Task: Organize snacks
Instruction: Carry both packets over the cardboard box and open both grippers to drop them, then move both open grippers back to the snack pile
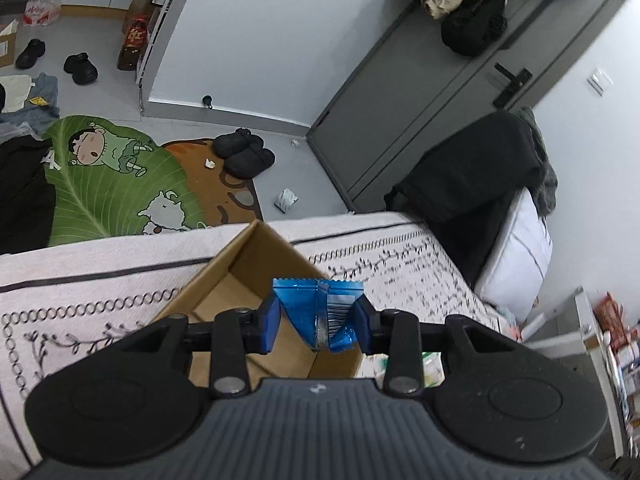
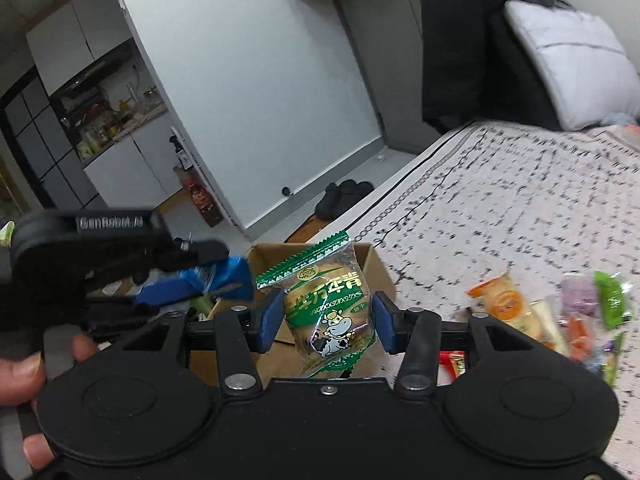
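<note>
A blue packet (image 1: 324,312) was clamped in the left gripper (image 1: 318,320) above the cardboard box (image 1: 256,276) (placing step); the right gripper (image 2: 326,320) stood apart around a green packet (image 2: 326,312). Release seemed needed next.

Both views are lit evenly by soft, cool indoor light; no hard shadows are cast. Strong fisheye bending is seen at the edges, where the pale grey wall (image 1: 256,40) is bowed. Motion blur is smeared across the white black-patterned bed cover (image 2: 500,208) and the loose pile of coloured snack packets (image 2: 580,312). Small glints are caught on the crinkled blue foil snack packet (image 1: 324,312).
</note>
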### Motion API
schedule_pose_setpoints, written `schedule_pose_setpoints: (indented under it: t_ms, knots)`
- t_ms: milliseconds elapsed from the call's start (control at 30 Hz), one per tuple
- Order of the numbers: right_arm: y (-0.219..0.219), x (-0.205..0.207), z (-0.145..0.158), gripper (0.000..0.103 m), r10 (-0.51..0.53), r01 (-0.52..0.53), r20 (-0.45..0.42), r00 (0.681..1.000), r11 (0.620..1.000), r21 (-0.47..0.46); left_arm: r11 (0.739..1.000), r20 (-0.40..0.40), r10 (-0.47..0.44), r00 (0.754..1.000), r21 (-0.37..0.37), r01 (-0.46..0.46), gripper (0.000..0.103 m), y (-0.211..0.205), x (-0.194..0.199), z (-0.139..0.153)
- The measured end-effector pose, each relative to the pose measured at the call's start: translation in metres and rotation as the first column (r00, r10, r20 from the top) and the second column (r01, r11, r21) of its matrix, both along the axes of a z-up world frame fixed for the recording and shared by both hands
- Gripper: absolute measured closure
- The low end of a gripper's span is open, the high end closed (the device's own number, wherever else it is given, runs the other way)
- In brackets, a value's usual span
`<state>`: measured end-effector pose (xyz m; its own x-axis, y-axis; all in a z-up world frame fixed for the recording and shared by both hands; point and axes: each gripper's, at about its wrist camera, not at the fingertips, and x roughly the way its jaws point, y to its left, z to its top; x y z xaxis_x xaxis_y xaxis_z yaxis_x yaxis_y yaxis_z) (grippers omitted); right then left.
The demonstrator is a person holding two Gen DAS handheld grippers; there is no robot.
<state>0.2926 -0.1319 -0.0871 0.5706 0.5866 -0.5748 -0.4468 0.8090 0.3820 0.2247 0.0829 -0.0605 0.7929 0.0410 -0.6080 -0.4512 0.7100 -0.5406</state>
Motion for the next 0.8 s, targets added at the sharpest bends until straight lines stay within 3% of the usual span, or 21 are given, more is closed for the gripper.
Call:
schedule_pose_setpoints:
  t_ms: [300,467,633,800]
  knots:
    - [0.020,0.016,-0.017,0.056,0.031,-0.031,-0.024,0.999,0.999,0.008,0.996,0.010,0.078,0.997,-0.045,-0.077,0.063,0.012,0.012,-0.014]
    - [0.029,0.017,-0.021,0.048,0.035,-0.035,0.000,0.999,0.999,-0.039,0.994,-0.030,0.093,0.995,-0.063,-0.095,0.046,0.016,0.015,-0.022]
    - [0.021,0.015,-0.020,0.046,0.029,-0.029,-0.010,1.000,0.999,-0.030,0.994,-0.036,0.102,0.994,-0.031,-0.103,0.028,0.010,0.013,-0.018]
    - [0.005,0.012,-0.015,0.044,-0.010,0.009,-0.028,1.000,0.999,-0.034,0.997,-0.029,0.070,0.997,0.019,-0.070,0.018,-0.003,0.014,-0.012]
